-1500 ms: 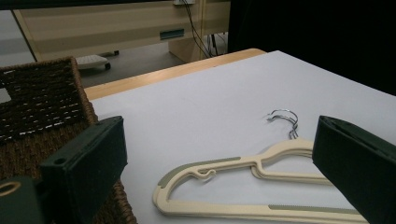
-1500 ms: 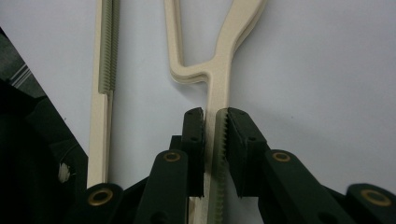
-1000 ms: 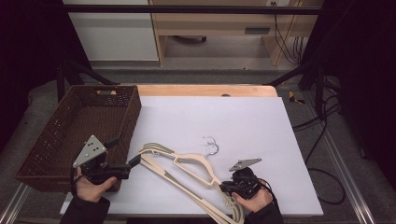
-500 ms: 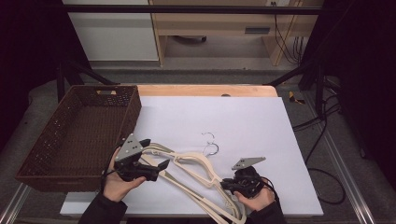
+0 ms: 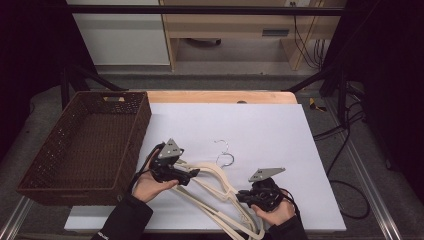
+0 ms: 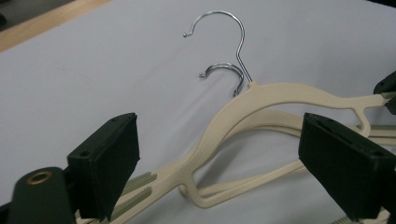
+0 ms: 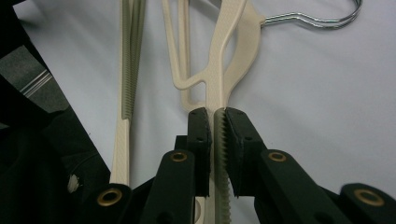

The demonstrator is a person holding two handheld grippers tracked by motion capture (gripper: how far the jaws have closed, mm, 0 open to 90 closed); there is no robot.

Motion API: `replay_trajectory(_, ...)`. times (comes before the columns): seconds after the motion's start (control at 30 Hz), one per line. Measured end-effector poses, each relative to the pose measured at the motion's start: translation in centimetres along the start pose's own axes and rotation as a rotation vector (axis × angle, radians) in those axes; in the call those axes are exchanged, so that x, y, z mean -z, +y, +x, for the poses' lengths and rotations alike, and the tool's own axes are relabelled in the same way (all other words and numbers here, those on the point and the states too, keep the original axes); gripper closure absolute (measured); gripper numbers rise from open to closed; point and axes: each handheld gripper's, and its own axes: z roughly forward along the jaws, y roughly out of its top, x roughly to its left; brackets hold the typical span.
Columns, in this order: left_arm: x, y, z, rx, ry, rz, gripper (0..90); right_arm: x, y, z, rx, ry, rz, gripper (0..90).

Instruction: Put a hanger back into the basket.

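Two cream plastic hangers with chrome hooks lie stacked on the white table top. My left gripper hovers over their left shoulder, open. In the left gripper view, its wide-apart pads straddle the upper hanger's arm without touching it, and both hooks lie beyond. My right gripper sits at the hangers' right end. In the right gripper view, that gripper is shut on the ribbed arm of the upper hanger.
A brown wicker basket stands empty at the table's left edge, close beside my left hand. The white sheet stretches bare behind and to the right of the hangers. Cables hang off the right side.
My left gripper has swung right from beside the basket to over the hangers' left shoulder, still open. The right gripper has kept its hold and barely moved.
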Motion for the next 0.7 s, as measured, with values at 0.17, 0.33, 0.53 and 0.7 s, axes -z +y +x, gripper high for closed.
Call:
replay_trajectory(0.17,-1.8,-0.3,0.3,-0.026,-0.008,0.067,18.0,0.1,0.0,0.1,-0.005,0.002,-0.010,81.1)
replay_trajectory(0.33,-3.0,-0.5,0.2,-0.066,-0.017,0.104,26.2,0.3,0.1,0.1,0.004,0.008,-0.012,81.1)
replay_trajectory(0.53,-4.4,-0.6,0.2,-0.098,-0.017,0.142,40.2,0.4,0.1,0.1,0.012,0.005,-0.012,81.2)
replay_trajectory(0.7,-5.0,-0.2,-0.2,-0.126,-0.016,0.150,50.1,0.4,0.1,0.1,0.020,0.005,-0.013,81.2)
